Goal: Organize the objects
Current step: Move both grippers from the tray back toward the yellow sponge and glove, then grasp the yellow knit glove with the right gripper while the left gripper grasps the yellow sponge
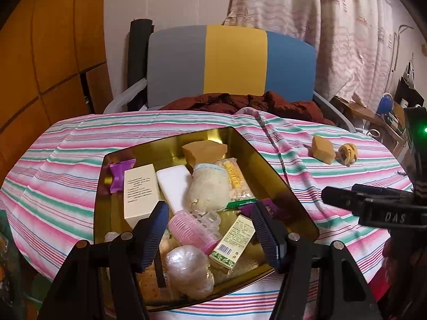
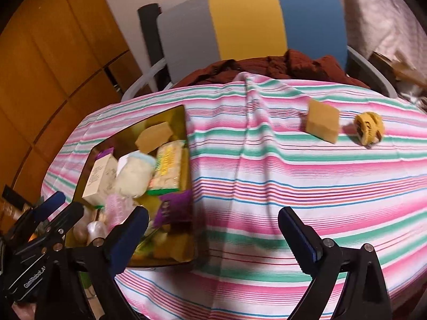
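Right of the gold tray [image 2: 186, 122], bare striped cloth [image 2: 267, 186] under the empty right gripper [image 2: 213, 237].

A grey, yellow and blue chair [image 1: 232, 64] stands between wooden panelling [image 1: 48, 40] and a patterned curtain [image 1: 333, 26].

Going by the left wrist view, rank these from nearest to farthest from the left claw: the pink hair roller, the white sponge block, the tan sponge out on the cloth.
From the left claw:
1. Pink hair roller, between the fingers, in the gold tray.
2. White sponge block, mid-tray.
3. Tan sponge, far right, on the striped cloth.
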### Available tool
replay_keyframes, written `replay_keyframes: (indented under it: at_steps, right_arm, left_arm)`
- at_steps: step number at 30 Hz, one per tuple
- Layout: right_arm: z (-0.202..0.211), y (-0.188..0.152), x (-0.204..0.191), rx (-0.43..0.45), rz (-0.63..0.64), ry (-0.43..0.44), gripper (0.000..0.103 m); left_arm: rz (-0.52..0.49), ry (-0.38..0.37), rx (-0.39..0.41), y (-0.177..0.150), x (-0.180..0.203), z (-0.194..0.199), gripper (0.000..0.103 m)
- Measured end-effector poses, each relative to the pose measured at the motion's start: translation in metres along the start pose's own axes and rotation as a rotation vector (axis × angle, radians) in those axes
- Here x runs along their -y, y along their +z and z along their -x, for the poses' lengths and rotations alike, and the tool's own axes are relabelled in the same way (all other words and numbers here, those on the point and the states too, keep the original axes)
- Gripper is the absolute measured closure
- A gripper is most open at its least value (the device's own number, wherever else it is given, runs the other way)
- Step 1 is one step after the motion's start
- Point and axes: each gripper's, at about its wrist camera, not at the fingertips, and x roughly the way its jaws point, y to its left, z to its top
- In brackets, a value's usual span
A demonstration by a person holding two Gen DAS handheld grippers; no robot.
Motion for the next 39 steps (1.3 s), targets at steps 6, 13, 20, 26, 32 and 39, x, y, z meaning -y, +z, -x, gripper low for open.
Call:
replay_keyframes:
  at_steps: [6,13,20,26,32,39]
  right_arm:
    - [0.012,0.01,0.033,0.038,-0.083,-0.039,0.002]
    - [0.03,0.027,0.098,0.096,-0.292,-0.089,0.001]
    - [0.032,0.04,0.175,0.076,-0.465,-0.125,0.0]
    - [0.016,0.056,0.218,0.048,-0.493,-0.25,0.0]
    - [-0.018,0.082,0.239,0.008,-0.399,-0.344,0.001]
    - [-0.05,0.099,0.246,0.042,-0.29,-0.39,0.008]
  left_arm:
    - [-0.037,-0.016,0.01,0.008,0.013,-0.001,0.038]
    - [-0.076,-0.067,0.016,0.018,0.032,-0.005,0.038]
    - [-0.087,-0.116,-0.008,0.017,0.044,-0.015,0.038]
    - [-0.081,-0.141,-0.036,0.017,0.053,-0.024,0.038]
    - [-0.076,-0.167,-0.06,0.02,0.059,-0.034,0.038]
    - [-0.094,-0.206,-0.097,0.021,0.072,-0.045,0.038]
